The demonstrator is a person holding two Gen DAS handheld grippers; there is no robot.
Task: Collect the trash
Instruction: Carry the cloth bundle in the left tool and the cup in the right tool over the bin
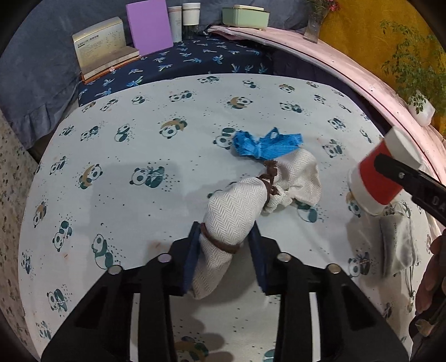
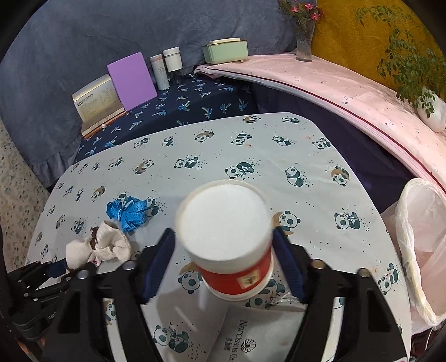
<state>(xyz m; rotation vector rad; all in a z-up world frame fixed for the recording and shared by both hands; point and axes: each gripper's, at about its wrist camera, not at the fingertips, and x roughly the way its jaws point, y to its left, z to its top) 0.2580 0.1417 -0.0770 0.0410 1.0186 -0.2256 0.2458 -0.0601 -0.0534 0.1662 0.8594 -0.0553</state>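
My left gripper (image 1: 226, 236) is shut on a white herringbone cloth pouch (image 1: 237, 211) with a brown drawstring, held over the panda tablecloth (image 1: 139, 144). The pouch also shows in the right wrist view (image 2: 97, 246). A blue measuring tape (image 1: 264, 144) lies just beyond it, also seen in the right wrist view (image 2: 128, 213). My right gripper (image 2: 224, 250) is shut on a red and white paper cup (image 2: 225, 222), held above the table. The cup shows at the right of the left wrist view (image 1: 382, 178). A bin with a white liner (image 2: 423, 245) stands off the table's right edge.
A grey "Narcissus" pouch (image 2: 251, 334) lies on the table under my right gripper, and shows in the left wrist view (image 1: 398, 245). Books (image 1: 103, 47), a purple board (image 1: 149, 26), jars (image 1: 189, 19), a green box (image 1: 245, 15), a vase and plants line the back.
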